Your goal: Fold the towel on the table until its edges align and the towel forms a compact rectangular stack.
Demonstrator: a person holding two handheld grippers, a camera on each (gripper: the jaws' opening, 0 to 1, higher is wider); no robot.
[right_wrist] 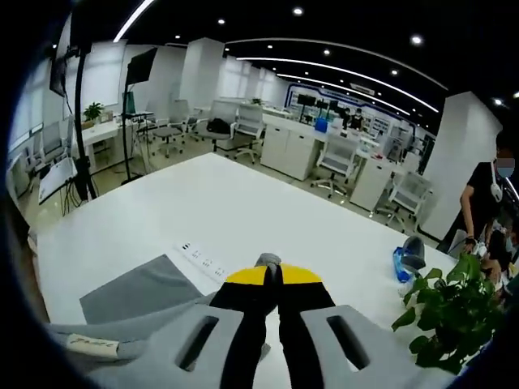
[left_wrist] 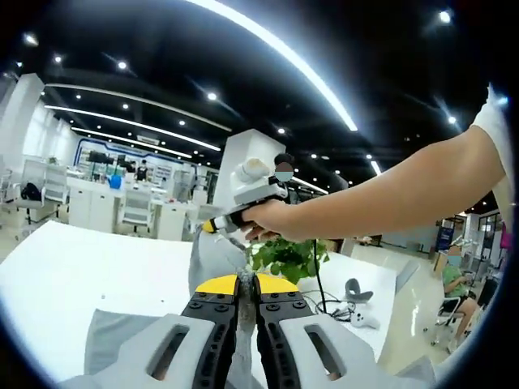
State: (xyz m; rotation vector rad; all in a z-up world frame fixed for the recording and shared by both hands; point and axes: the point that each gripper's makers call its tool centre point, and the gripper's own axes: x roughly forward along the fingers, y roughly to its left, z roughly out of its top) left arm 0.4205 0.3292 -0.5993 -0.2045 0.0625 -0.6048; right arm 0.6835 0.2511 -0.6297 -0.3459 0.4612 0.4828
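The grey towel (left_wrist: 212, 258) is lifted off the white table (left_wrist: 97, 267) and stretched between both grippers. In the left gripper view my left gripper (left_wrist: 247, 285) is shut, with a strip of towel pinched between its yellow-tipped jaws. Just beyond it, a person's hand holds my right gripper (left_wrist: 217, 226) on the towel's upper edge. In the right gripper view my right gripper (right_wrist: 273, 274) is shut on a small nub of grey cloth. The rest of the towel (right_wrist: 138, 292) drapes down to the left, showing a white label (right_wrist: 93, 346).
A potted green plant (left_wrist: 288, 259) stands just behind the grippers and appears again as the plant (right_wrist: 446, 312). A power strip (right_wrist: 203, 259) lies on the table (right_wrist: 243, 203). A blue object (right_wrist: 401, 263), a white controller (left_wrist: 361, 314) and a cable sit near the plant. A person (right_wrist: 486, 203) stands beyond the table.
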